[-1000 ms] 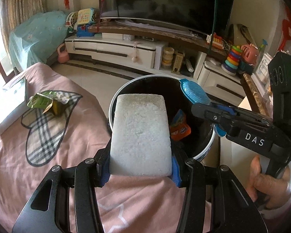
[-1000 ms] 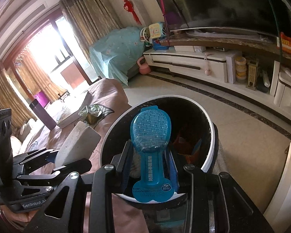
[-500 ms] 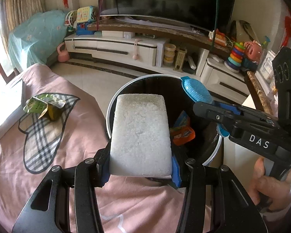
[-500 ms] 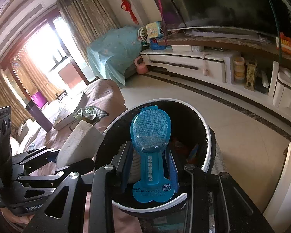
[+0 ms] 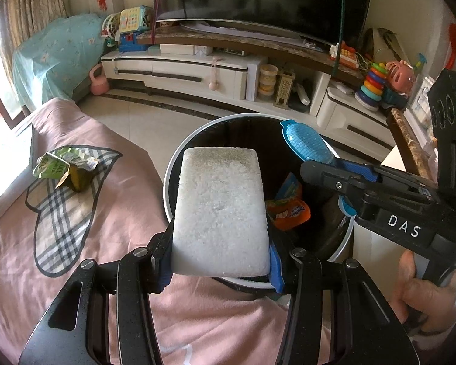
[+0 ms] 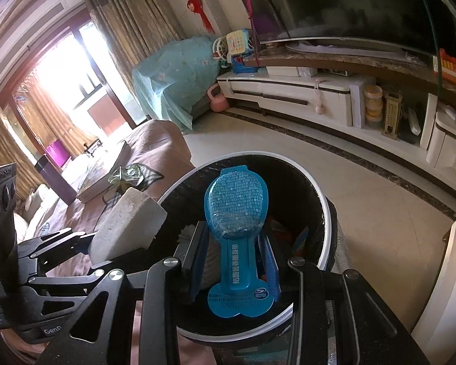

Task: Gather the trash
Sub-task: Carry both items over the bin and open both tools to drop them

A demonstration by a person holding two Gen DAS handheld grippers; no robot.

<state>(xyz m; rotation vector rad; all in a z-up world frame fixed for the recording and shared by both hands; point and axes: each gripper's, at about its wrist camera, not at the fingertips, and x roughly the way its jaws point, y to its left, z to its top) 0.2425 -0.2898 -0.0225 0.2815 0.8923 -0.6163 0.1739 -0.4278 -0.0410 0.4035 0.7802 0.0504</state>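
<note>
My left gripper (image 5: 219, 270) is shut on a white foam block (image 5: 219, 213), which it holds above the near rim of a round black bin (image 5: 249, 118) with a white rim. A blue paddle-shaped plastic package (image 6: 235, 228) sits between the pads of my right gripper (image 6: 235, 270), shut on its stem, over the bin's mouth (image 6: 325, 210). Seen from the left wrist, the right gripper (image 5: 325, 167) reaches in from the right with the blue package (image 5: 304, 143), a hand behind it. An orange snack wrapper (image 5: 288, 210) lies inside the bin.
A crumpled green carton (image 5: 63, 172) lies on the pink blanket (image 5: 112, 213) at left, beside a white book (image 5: 6, 182). Beyond the bin are tiled floor, a long white TV cabinet (image 5: 197, 70) with toys, and a pink kettlebell (image 5: 98, 83).
The views shifted slightly; the bin now sits a little lower under both grippers. Both grips are unchanged.
</note>
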